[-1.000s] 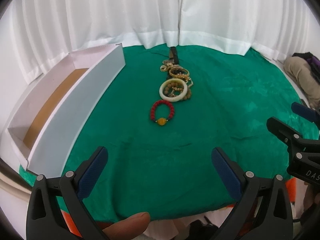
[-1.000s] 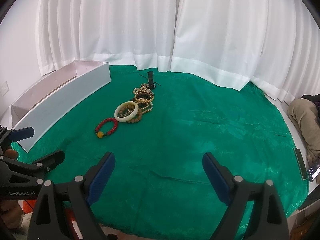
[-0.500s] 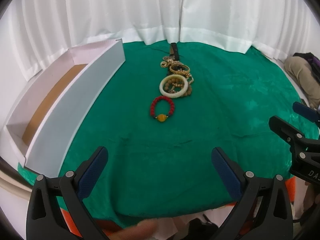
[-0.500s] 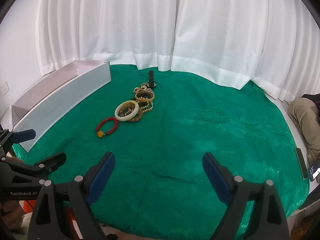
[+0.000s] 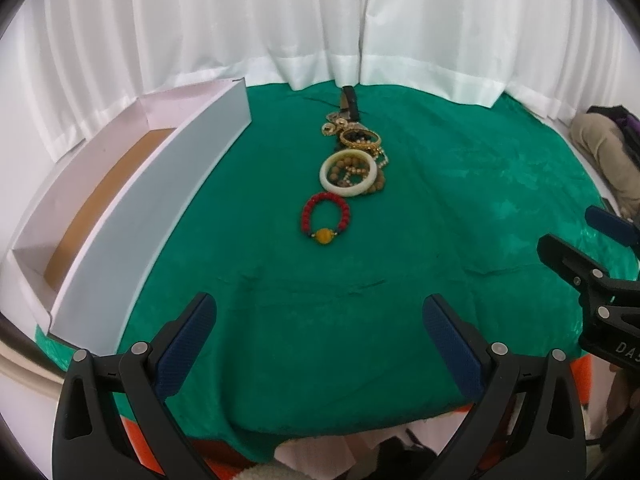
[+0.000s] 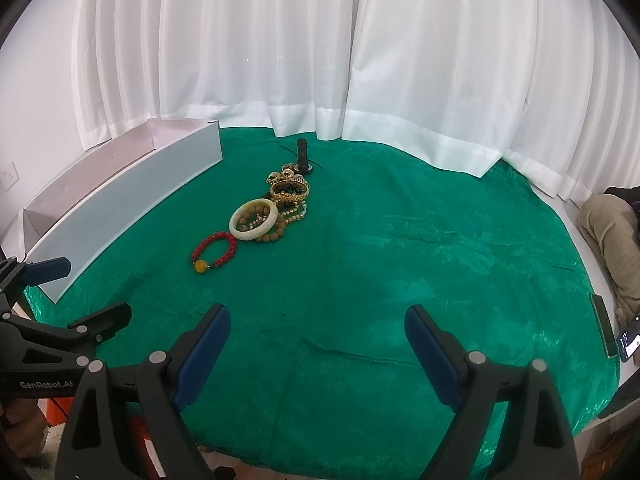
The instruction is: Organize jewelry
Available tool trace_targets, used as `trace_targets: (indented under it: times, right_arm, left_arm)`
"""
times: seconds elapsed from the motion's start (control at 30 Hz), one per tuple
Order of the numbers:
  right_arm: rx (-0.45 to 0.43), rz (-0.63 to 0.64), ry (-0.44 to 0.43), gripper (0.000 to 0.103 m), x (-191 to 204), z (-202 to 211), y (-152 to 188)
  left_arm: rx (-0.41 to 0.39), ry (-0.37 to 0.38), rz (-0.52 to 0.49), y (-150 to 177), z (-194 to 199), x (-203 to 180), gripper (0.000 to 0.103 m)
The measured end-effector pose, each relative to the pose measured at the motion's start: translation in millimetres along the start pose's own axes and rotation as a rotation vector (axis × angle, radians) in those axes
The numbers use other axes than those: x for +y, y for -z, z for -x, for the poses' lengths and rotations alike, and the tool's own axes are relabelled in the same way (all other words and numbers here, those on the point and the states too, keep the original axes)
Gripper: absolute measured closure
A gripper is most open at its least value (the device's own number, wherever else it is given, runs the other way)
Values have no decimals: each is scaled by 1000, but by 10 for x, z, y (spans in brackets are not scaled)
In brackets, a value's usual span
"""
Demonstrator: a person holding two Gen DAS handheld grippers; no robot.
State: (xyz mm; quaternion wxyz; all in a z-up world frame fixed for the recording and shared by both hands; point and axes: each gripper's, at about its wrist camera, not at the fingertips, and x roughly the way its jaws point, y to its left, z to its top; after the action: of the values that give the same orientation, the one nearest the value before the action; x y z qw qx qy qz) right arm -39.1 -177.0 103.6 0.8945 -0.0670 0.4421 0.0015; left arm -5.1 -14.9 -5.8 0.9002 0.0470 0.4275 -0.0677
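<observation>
Jewelry (image 5: 349, 168) lies untouched; both tools (image 5: 318, 322) (image 6: 316, 334) gape wide, empty.

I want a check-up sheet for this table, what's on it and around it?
Surface: green cloth, wrinkled.
Job's things: red bead bracelet lying apart; white bangle on brown beads; gold bangle and gold pieces piled behind; long white box at left, nothing seen inside.
Clutter: small black upright object behind the pile.
Grippers: left gripper and right gripper, jaws open, holding nothing.
Cables: nothing seen for sure.
Surroundings: white curtains; phone at right.
</observation>
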Motion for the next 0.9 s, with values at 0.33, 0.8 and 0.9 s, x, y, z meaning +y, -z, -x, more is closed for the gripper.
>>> trace_targets:
  times: [0.33,0.8,0.9]
  right_arm:
    - [1,-1,0,12,-1,-1,-1]
    - [10,1,-8,12,-40,-13,-17]
    - [12,-1,-6,12,-48,-24,-19]
  left_arm:
    - [-13,-9,-6,-18,18,-12,0]
    - [0,-3,-2,-32,-1,9,0]
    - [-2,-2,-1,-45,3,11,0]
